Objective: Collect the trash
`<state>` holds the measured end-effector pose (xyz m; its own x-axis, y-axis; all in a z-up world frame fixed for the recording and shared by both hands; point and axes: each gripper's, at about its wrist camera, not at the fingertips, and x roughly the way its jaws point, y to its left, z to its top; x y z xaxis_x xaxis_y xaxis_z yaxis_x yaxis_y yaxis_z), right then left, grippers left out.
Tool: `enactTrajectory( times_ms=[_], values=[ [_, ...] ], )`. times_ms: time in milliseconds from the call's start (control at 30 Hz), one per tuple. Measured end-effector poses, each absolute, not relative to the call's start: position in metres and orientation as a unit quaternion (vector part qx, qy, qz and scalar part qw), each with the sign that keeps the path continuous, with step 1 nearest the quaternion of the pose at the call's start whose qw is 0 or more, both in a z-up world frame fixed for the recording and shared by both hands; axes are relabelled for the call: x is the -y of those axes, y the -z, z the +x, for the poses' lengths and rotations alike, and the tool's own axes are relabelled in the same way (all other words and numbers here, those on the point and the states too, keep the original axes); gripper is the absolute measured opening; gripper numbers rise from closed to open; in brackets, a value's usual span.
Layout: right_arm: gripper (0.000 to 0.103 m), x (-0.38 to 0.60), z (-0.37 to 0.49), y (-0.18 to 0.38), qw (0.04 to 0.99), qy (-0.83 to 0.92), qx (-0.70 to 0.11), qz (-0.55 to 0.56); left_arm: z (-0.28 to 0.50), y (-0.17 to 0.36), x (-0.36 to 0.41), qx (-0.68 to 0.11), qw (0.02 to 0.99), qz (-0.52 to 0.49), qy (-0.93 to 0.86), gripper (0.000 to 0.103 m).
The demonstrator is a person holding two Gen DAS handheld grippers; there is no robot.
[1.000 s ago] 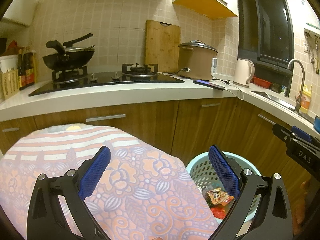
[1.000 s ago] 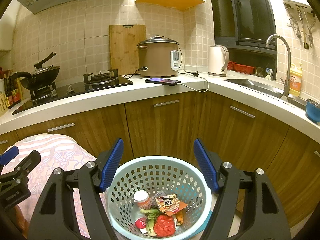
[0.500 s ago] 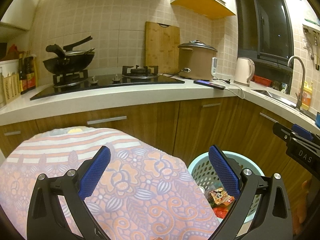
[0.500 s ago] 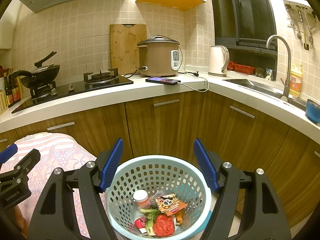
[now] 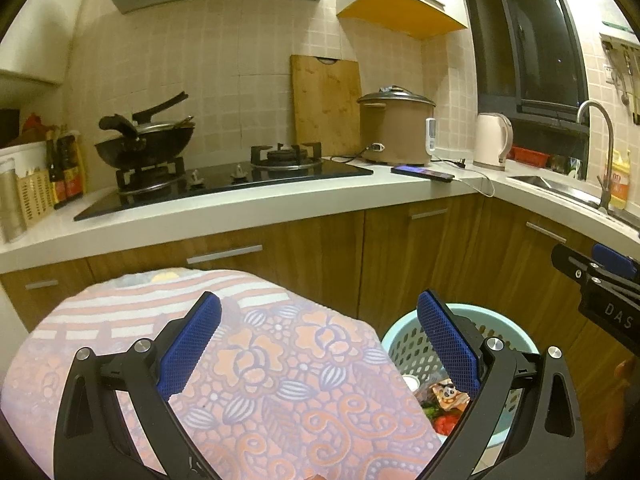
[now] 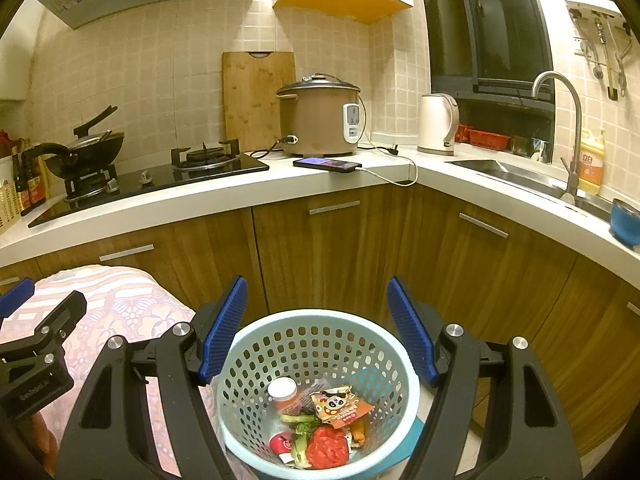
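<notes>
A light blue perforated basket (image 6: 384,344) stands on the floor below my right gripper (image 6: 316,324), which is open and empty above its rim. Inside lie a small white-capped bottle (image 6: 283,392), a panda snack wrapper (image 6: 340,406), green vegetable scraps (image 6: 300,428) and a red crumpled piece (image 6: 328,446). My left gripper (image 5: 318,346) is open and empty above a floral cloth-covered surface (image 5: 280,392). The basket (image 5: 404,344) shows at the lower right of the left wrist view, partly hidden by the right finger.
Wooden cabinets (image 6: 328,248) under a white counter (image 6: 280,184) curve around the basket. On the counter are a gas hob with a wok (image 6: 86,150), a rice cooker (image 6: 320,116), a phone on a cable (image 6: 326,165), a kettle (image 6: 438,124) and a sink (image 6: 516,176).
Both grippers have tilted up slightly, so the kitchen scene sits a little lower in each view. Both stay open and empty; the basket contents are unchanged.
</notes>
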<state>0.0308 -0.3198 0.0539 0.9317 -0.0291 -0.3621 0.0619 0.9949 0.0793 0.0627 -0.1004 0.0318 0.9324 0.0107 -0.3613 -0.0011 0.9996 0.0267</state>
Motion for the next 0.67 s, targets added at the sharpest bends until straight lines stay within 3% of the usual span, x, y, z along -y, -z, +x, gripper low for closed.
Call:
enactTrajectory(
  times_ms=[667],
  values=[
    [0.068,0.305,-0.010,-0.058,0.981,0.020,-0.190,0.038,0.012,-0.042,0.084,-0.183,0.983,0.002,0.005,0.095]
  ],
)
